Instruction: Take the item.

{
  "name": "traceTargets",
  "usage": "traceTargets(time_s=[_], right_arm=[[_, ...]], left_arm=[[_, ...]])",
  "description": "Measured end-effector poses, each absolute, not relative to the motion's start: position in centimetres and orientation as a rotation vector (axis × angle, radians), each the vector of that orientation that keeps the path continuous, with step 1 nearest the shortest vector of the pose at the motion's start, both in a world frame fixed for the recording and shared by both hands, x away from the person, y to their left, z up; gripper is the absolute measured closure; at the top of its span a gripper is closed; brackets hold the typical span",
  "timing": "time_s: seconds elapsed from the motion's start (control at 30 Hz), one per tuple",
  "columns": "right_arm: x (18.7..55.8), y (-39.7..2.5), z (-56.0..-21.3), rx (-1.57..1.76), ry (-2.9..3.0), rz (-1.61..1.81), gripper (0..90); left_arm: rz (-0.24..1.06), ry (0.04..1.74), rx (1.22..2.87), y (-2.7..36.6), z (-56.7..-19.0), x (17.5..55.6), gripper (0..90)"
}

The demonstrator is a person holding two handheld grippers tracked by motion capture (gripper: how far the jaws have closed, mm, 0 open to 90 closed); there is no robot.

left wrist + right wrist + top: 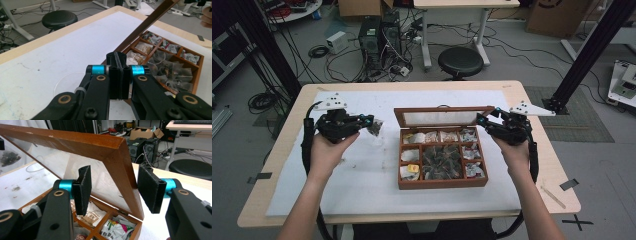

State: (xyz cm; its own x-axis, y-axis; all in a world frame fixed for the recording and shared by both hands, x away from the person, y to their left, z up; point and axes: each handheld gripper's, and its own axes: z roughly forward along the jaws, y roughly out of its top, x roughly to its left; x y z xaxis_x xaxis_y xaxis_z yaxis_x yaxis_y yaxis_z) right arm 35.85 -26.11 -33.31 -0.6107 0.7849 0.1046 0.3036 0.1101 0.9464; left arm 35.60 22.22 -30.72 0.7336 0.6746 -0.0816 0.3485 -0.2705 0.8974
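Rightward, the right claw (112, 192) gapes wide astride the raised lid (110, 147) edge; the left claw (119, 75), pressed closed on a dark packet (375, 127), has bare white surface (50, 62) around it.

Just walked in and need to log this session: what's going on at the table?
A person works two handheld grippers at a wooden tea box with its glass lid raised. The right gripper is open, its jaws on either side of the lid's corner frame. The left gripper is shut and held over the white mat, left of the box, with a small dark tea bag at its tips. The compartments hold packets and tea bags.
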Motion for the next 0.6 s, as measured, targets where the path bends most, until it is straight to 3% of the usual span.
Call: traceTargets(time_s=[0.6], right_arm=[[35.9,-26.1,-33.3,1.057,1.970,1.511,47.0]], left_arm=[[0.441,0.836,1.892,22.5,-30.7,37.5,89.3]])
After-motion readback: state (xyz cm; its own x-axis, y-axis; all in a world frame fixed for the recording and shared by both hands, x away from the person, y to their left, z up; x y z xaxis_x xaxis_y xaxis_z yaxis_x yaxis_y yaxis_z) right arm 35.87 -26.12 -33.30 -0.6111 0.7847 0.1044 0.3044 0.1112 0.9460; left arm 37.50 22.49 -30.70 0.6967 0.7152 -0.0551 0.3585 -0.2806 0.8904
